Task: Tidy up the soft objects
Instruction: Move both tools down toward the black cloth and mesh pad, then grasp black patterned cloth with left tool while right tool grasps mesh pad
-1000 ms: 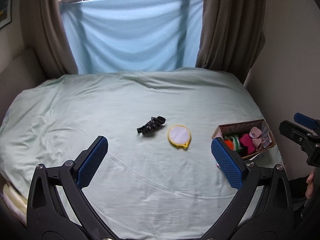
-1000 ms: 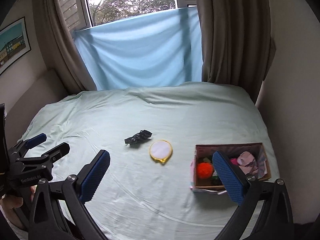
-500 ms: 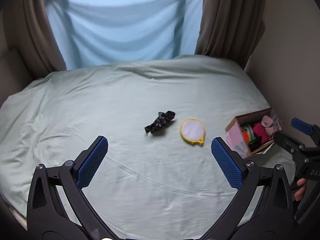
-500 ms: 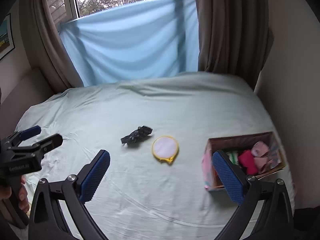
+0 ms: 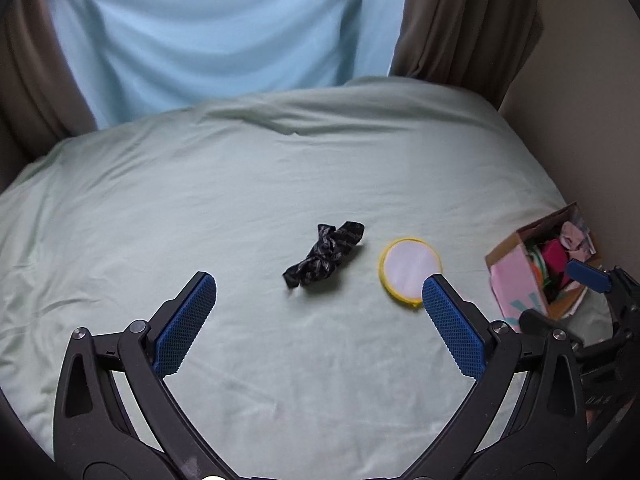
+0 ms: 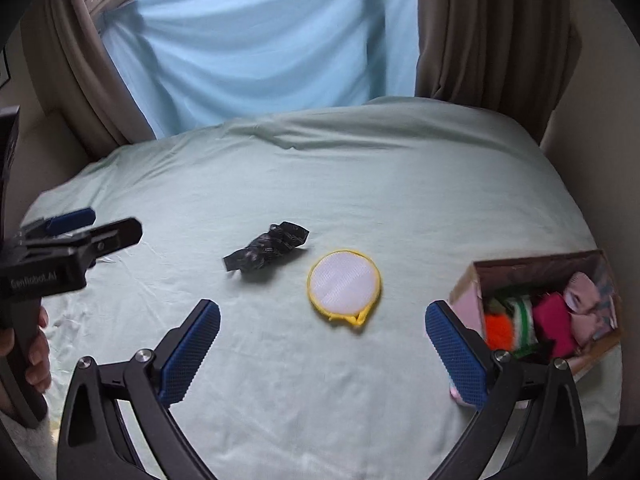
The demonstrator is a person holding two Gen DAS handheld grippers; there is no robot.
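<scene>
Left gripper [image 5: 319, 308] fingers spread wide, empty, hovering low over the pale green bed [image 5: 200, 200], right gripper [image 6: 322, 336] likewise splayed and empty beside it, crumpled black cloth [image 6: 266, 253] and yellow-rimmed white pad [image 6: 344, 284] lying just ahead, near each other, cardboard box [image 6: 472, 284] of soft items at the bed's right edge.

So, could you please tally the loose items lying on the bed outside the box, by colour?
Black: 1, the crumpled cloth
White with yellow rim: 1, the round pad
Total: 2 on the bed sheet, outside the cardboard box.
</scene>
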